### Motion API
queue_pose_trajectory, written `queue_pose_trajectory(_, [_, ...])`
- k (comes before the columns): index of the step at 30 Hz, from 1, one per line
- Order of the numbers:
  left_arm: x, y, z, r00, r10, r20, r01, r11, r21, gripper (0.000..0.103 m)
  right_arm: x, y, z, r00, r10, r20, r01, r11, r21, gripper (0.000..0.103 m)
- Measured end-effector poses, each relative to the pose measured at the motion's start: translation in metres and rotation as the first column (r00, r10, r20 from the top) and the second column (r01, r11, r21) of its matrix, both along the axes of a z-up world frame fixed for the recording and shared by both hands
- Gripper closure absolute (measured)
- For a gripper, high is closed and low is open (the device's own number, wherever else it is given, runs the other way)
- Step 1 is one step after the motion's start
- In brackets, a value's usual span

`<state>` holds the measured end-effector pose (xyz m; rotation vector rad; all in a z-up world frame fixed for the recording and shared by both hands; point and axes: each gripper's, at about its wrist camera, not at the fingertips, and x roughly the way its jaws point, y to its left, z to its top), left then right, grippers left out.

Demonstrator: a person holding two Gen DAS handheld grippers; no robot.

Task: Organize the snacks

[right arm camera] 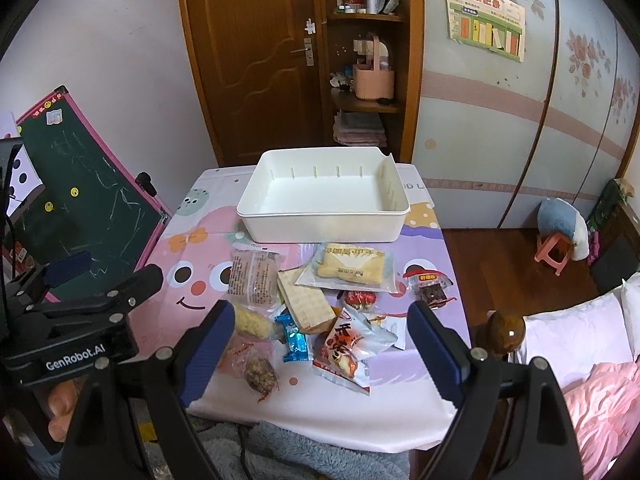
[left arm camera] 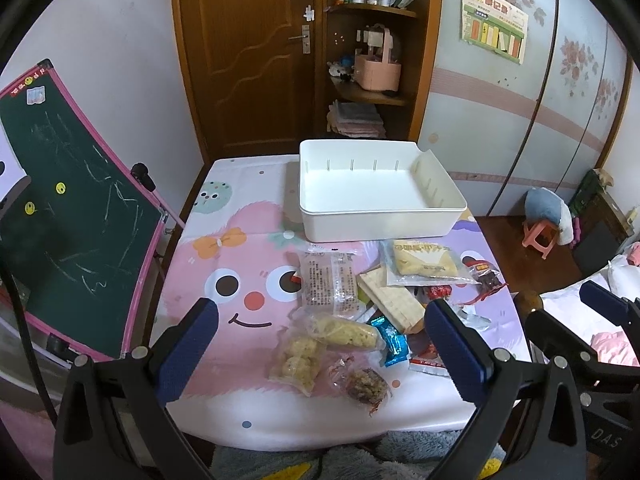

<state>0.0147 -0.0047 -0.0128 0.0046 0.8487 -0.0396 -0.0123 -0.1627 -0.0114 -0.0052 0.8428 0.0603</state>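
A white plastic bin (left arm camera: 380,224) (right arm camera: 320,224) stands with nothing in it at the far side of the table. In front of it lies a heap of wrapped snacks: a brown-print pack (left arm camera: 328,282) (right arm camera: 254,276), a yellow cake pack (left arm camera: 424,262) (right arm camera: 352,266), a cracker pack (left arm camera: 394,300) (right arm camera: 304,300), a blue candy (left arm camera: 392,340) (right arm camera: 294,338), a red-and-white bag (right arm camera: 348,350), cookie bags (left arm camera: 298,360) and a dark round cake (left arm camera: 366,386) (right arm camera: 260,372). My left gripper (left arm camera: 322,340) hovers open over the near snacks. My right gripper (right arm camera: 320,340) is open above the heap.
The table wears a pink cartoon cloth (left arm camera: 240,280). A green chalkboard (left arm camera: 68,208) leans at the left. A wooden door (left arm camera: 248,52) and corner shelves (left arm camera: 368,92) stand behind. A pink stool (right arm camera: 554,254) and bedding (right arm camera: 592,380) are on the right. A hand (right arm camera: 60,412) holds the left gripper.
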Motion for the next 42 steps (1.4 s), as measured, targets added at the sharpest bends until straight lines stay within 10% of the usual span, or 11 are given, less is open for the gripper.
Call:
queue_pose_trajectory(26, [0.008, 0.003, -0.013, 0.999, -0.030, -0.012, 0.030, 1.000, -0.006, 0.001, 0.012, 0.003, -0.008, 0.999, 0.020, -0.034, -0.019, 0.999, 0.051, 0.014])
queue_pose_trajectory(42, [0.076, 0.044, -0.048, 0.997, -0.038, -0.071, 0.042, 0.998, 0.055, 0.001, 0.072, -0.065, -0.044, 0.977, -0.147, -0.154, 0.157, 0.986, 0.057, 0.014])
